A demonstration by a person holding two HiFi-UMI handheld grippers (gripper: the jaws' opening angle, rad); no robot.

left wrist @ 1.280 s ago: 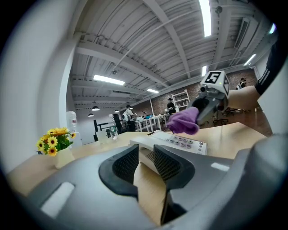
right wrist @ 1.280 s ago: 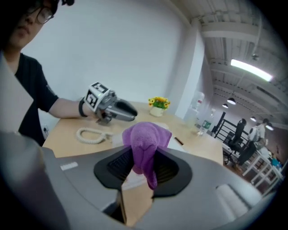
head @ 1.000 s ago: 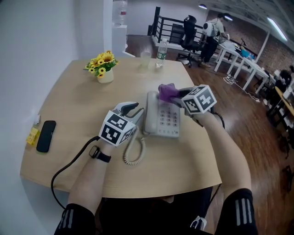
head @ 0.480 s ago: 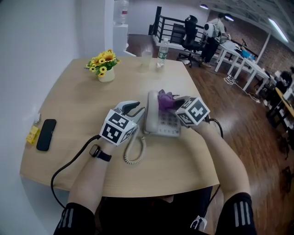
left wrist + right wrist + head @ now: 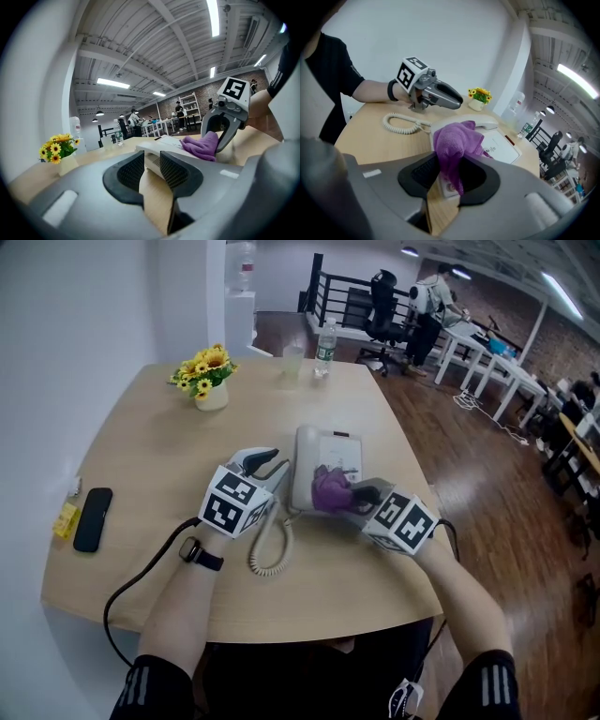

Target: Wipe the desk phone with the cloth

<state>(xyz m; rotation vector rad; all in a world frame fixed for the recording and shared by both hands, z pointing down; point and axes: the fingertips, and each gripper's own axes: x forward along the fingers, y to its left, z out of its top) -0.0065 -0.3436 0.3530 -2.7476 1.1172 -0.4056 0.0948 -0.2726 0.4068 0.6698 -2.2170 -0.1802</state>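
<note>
The desk phone (image 5: 330, 448) sits near the middle of the pale wood tabletop (image 5: 141, 474), its handset (image 5: 303, 465) on the cradle along the left side. A coiled cord (image 5: 265, 554) loops off the near left corner towards the person.

The right gripper (image 5: 352, 495) comes in from the near right. Its fingers (image 5: 423, 172) pinch a purple cloth (image 5: 328, 491), which bunches up above them and hangs in a fold between them. The cloth rests on the near part of the phone's face, over the keypad, while the far part of the face is bare.

The left gripper (image 5: 270, 465) lies low on the tabletop just left of the phone and points at its left edge. Its fingers (image 5: 174, 169) are slightly spread, with only a narrow gap and nothing caught between them. The phone's side shows just beyond the tips, but I cannot tell whether they touch it.

Farther back on the left stands a small pot of yellow flowers (image 5: 206, 371). A water bottle (image 5: 323, 345) and a clear cup (image 5: 292, 360) are at the far edge. A black handheld device (image 5: 92, 517) lies well apart at the left edge.
</note>
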